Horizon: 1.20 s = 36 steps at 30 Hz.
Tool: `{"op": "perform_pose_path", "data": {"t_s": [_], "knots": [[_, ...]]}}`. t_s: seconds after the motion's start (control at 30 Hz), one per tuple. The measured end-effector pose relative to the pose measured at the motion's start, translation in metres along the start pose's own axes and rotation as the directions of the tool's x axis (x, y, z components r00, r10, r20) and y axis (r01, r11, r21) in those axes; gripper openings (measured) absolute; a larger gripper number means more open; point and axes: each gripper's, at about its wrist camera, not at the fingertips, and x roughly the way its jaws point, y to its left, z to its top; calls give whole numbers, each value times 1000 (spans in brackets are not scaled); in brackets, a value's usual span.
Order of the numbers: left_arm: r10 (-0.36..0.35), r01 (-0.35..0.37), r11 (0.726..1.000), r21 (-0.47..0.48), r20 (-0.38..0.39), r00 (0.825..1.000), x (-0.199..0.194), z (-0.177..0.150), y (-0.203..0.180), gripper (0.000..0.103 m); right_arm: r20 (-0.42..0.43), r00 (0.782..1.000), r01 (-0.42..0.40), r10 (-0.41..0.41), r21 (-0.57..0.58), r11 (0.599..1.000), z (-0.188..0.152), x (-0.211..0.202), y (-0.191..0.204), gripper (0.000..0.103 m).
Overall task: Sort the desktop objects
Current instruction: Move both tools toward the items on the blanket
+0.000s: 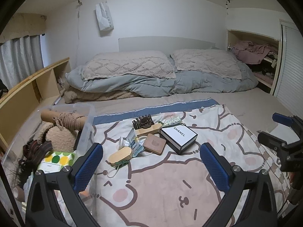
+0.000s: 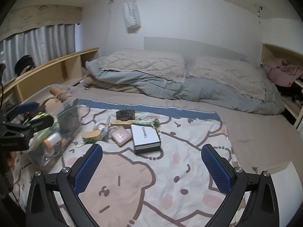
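A pile of small objects lies on a cartoon-print blanket (image 1: 170, 185) on the bed: a white Chanel box (image 1: 179, 137) (image 2: 144, 136), a pink square case (image 1: 154, 143) (image 2: 121, 135), a wooden oval piece (image 1: 120, 157) (image 2: 92, 134), a dark hair claw (image 1: 143, 123) (image 2: 125, 114) and a wooden block (image 1: 149, 130). A clear plastic bin (image 1: 86, 130) (image 2: 62, 117) stands left of the pile, holding several items. My left gripper (image 1: 151, 152) is open and empty, short of the pile. My right gripper (image 2: 151, 152) is open and empty, to the right and behind the pile.
Pillows (image 1: 128, 65) and a grey duvet (image 1: 170, 85) lie at the head of the bed. A wooden shelf (image 1: 28, 87) runs along the left. A niche with clothes (image 1: 253, 53) is at the right. The right gripper's body (image 1: 284, 143) shows in the left wrist view.
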Motion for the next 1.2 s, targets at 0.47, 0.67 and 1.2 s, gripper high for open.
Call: {"op": "perform_pose_path", "data": {"t_s": [0.47, 0.67, 1.2], "knots": [[-6, 10, 999, 40, -82, 997, 60, -13, -8, 103, -44, 998, 45, -43, 50, 998, -2, 61, -26, 103], [-14, 20, 999, 51, -124, 992, 84, -21, -10, 103, -87, 996, 20, -14, 69, 997, -3, 88, -29, 103], [-69, 66, 998, -20, -217, 974, 132, -40, 14, 103, -204, 977, -54, 64, 57, 997, 0, 169, -7, 80]]}}
